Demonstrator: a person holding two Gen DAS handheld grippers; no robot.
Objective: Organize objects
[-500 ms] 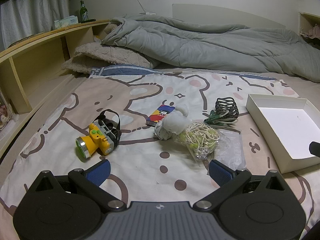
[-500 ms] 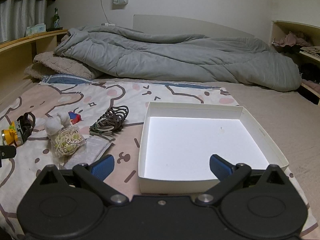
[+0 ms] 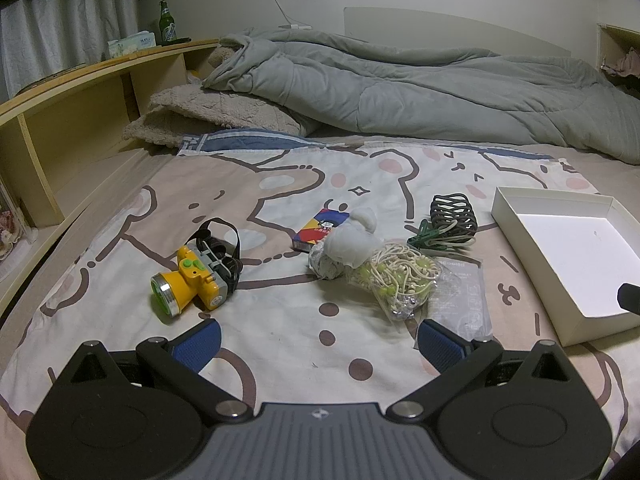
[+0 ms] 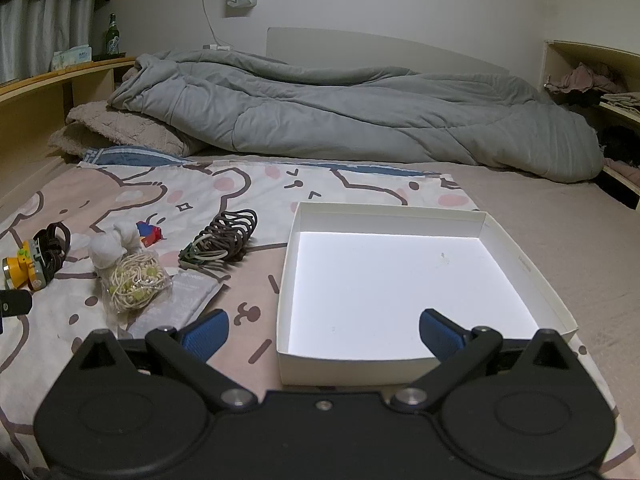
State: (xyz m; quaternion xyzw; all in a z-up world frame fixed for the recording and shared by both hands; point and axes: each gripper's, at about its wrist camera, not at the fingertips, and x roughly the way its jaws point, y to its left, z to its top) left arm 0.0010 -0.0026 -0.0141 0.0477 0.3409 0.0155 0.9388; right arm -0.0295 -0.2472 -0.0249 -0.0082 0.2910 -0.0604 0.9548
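Note:
Loose objects lie on the bed sheet: a yellow headlamp (image 3: 192, 282) (image 4: 28, 266), a colourful card box (image 3: 320, 228), a white cloth bundle (image 3: 348, 242) (image 4: 114, 244), a clear bag of beaded cord (image 3: 400, 280) (image 4: 134, 280), a flat clear packet (image 3: 460, 300) (image 4: 180, 300), and dark hair ties with a green clip (image 3: 450, 220) (image 4: 226, 240). A shallow white box (image 3: 516, 224) (image 4: 288, 280) sits empty to their right. My left gripper (image 3: 320, 344) is open and empty, just short of the objects. My right gripper (image 4: 322, 334) is open and empty over the box's near edge.
A grey duvet (image 4: 340, 116) and a beige pillow (image 3: 208, 116) lie across the far side of the bed. A wooden shelf headboard (image 3: 80, 92) runs along the left with a green bottle (image 3: 167, 24) and a tissue pack. More shelves with clothes are at the right (image 4: 588, 84).
The left view has shifted slightly; the objects sit a little lower and nearer in it. The right gripper has barely moved. Both stay open.

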